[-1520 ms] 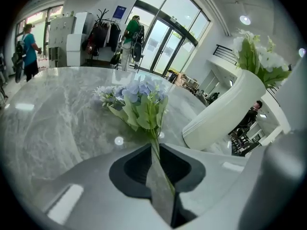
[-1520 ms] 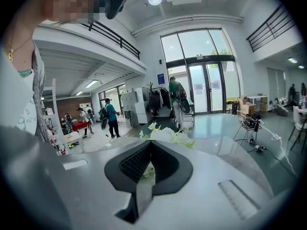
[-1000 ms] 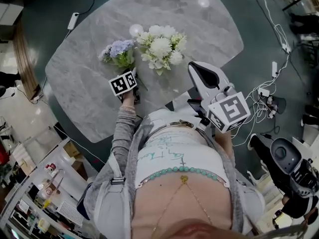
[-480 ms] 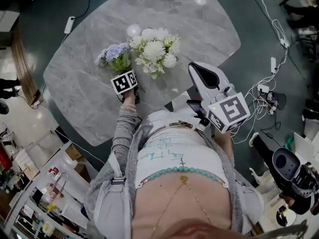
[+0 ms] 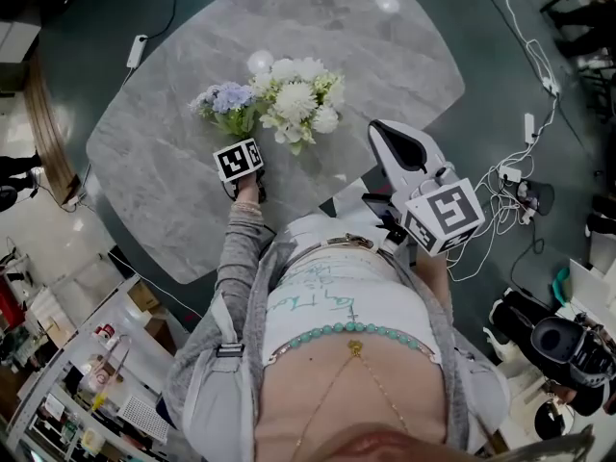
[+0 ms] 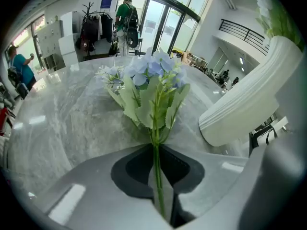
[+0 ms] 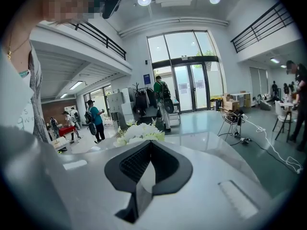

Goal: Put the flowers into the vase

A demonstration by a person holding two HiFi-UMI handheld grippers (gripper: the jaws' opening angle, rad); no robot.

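Note:
A bunch of blue flowers (image 5: pixel 226 99) hovers over the grey marble table (image 5: pixel 154 171). My left gripper (image 5: pixel 237 131) is shut on its green stem (image 6: pixel 157 176), with leaves and blue blooms (image 6: pixel 153 68) fanning out just past the jaws. Right beside it stands the white ribbed vase (image 6: pixel 249 104), holding white flowers (image 5: pixel 294 94) that hide it from above. Off the table's near right edge, my right gripper (image 5: pixel 387 133) is shut with nothing between its jaws. In the right gripper view (image 7: pixel 149 147) the white flowers (image 7: pixel 139 132) show beyond its tip.
The table's near edge runs close to the person's body. White cables and a power strip (image 5: pixel 527 128) lie on the floor to the right, by a black machine (image 5: pixel 563 340). Shelves (image 5: pixel 77 383) stand at the lower left. People (image 7: pixel 95 119) walk far off.
The left gripper has tilted a little and the blue bunch now sits slightly closer to the white flowers. The right gripper has barely shifted.

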